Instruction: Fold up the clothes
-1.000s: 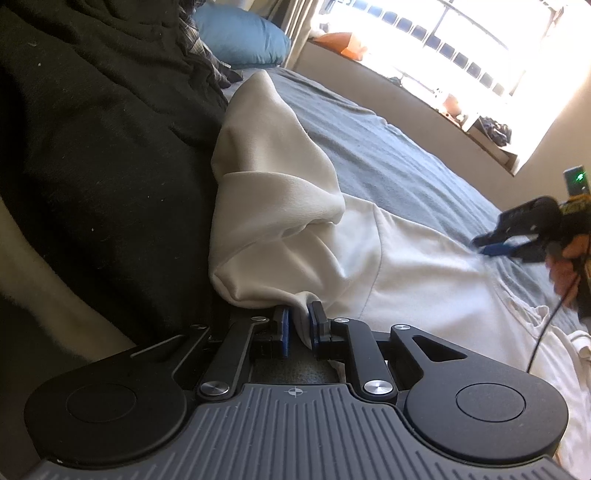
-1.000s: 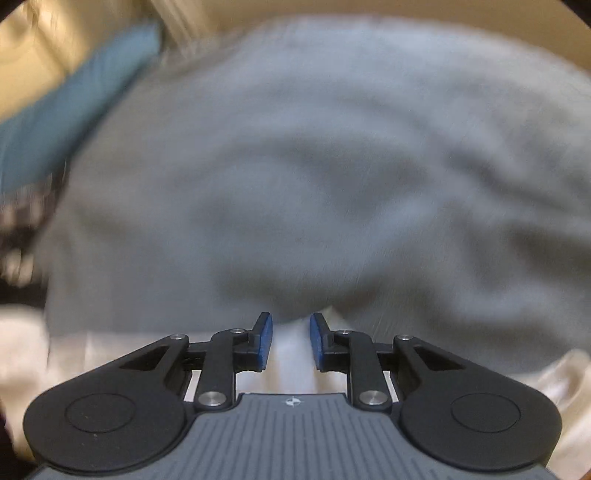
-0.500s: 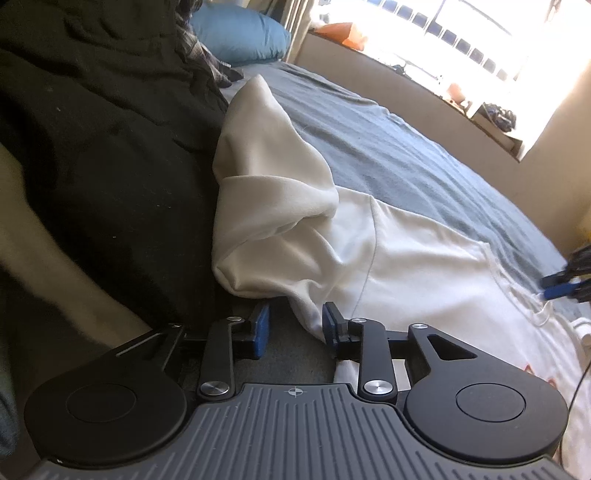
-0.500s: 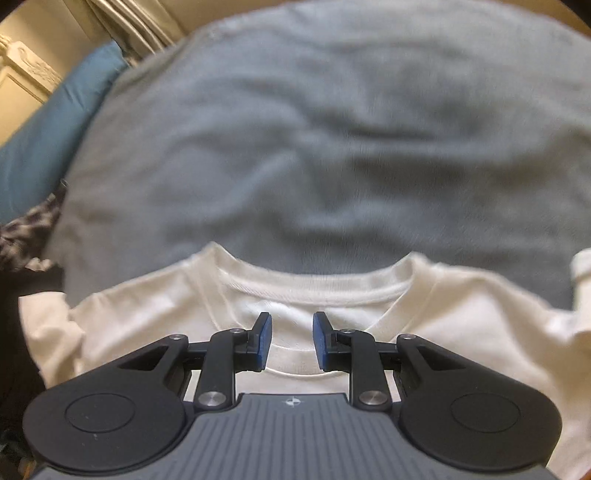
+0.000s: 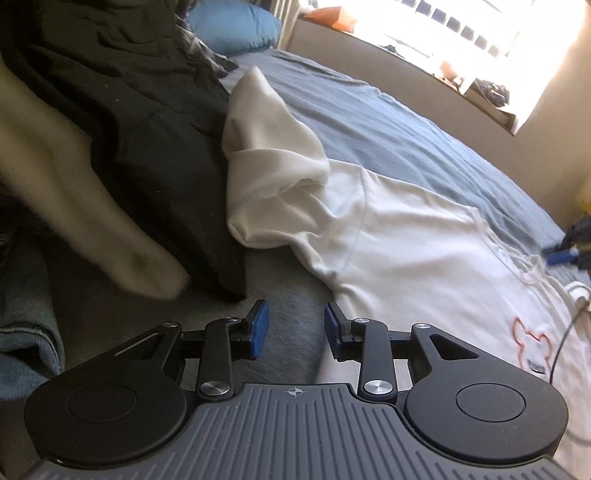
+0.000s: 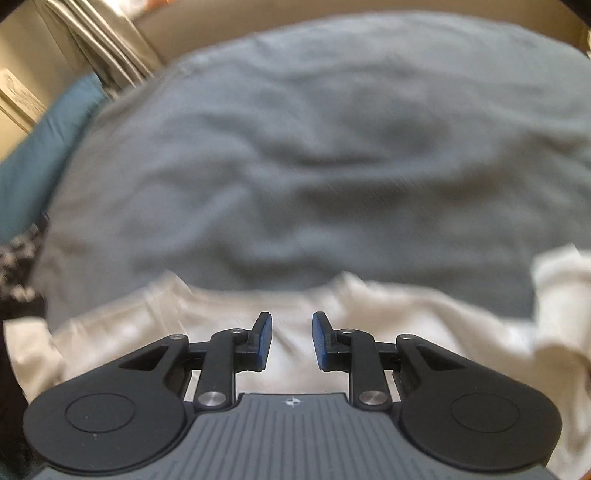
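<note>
While lying flat on grey bedspread (image 5: 388,122), white T-shirt (image 5: 424,251) showed no body fold; sleeve (image 5: 273,177) bunched. Left gripper (image 5: 295,328) and right gripper (image 6: 290,339) gaped empty. Fits pre-fold only; whole fold judged left.

A wide bed (image 5: 388,110) under a grey-blue cover fills the room, with a blue pillow (image 5: 236,27) at its far end. Hard sunlight pours through a window (image 5: 480,22) above a cluttered sill (image 5: 484,88); the walls are beige, and pale curtains (image 6: 107,48) hang in the corner.
</note>
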